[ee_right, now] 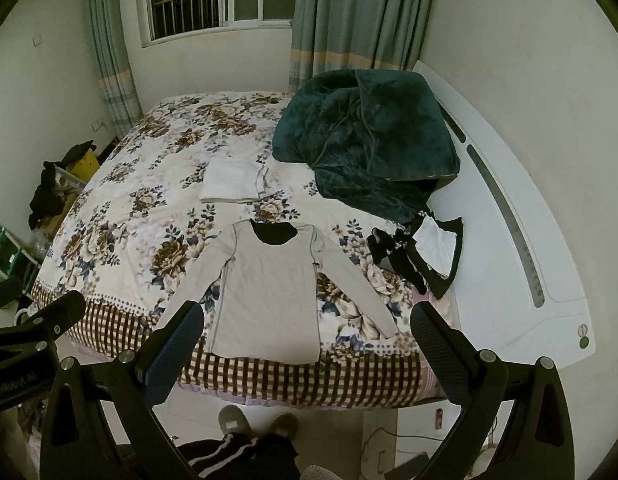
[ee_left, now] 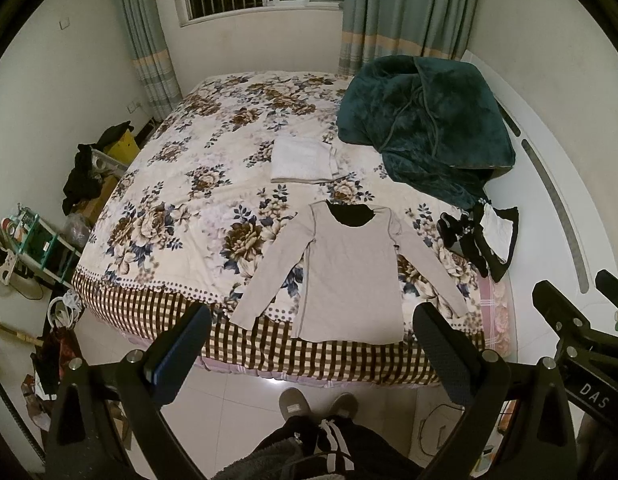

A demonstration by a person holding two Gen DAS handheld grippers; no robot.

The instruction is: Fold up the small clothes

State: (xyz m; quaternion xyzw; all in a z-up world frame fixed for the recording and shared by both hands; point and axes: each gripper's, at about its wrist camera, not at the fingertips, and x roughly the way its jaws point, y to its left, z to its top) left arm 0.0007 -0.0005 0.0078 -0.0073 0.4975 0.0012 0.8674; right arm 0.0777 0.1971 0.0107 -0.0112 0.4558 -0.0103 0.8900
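Observation:
A grey long-sleeved shirt (ee_left: 349, 276) lies flat, face up, near the foot of the floral bed (ee_left: 181, 184), sleeves spread, neck away from me. It also shows in the right wrist view (ee_right: 269, 296). A folded white garment (ee_left: 303, 160) lies beyond it, also seen in the right wrist view (ee_right: 233, 180). A heap of black and white clothes (ee_left: 485, 236) lies to the right, and shows in the right wrist view (ee_right: 425, 252). My left gripper (ee_left: 313, 344) is open and empty, held above the bed's foot edge. My right gripper (ee_right: 307, 344) is open and empty too.
A dark green plush blanket (ee_left: 425, 120) is piled at the bed's far right. A white curved headboard (ee_right: 509, 240) runs along the right. Shelves and clutter (ee_left: 33, 248) stand on the floor at left. My slippered feet (ee_left: 317, 404) stand on the tiled floor.

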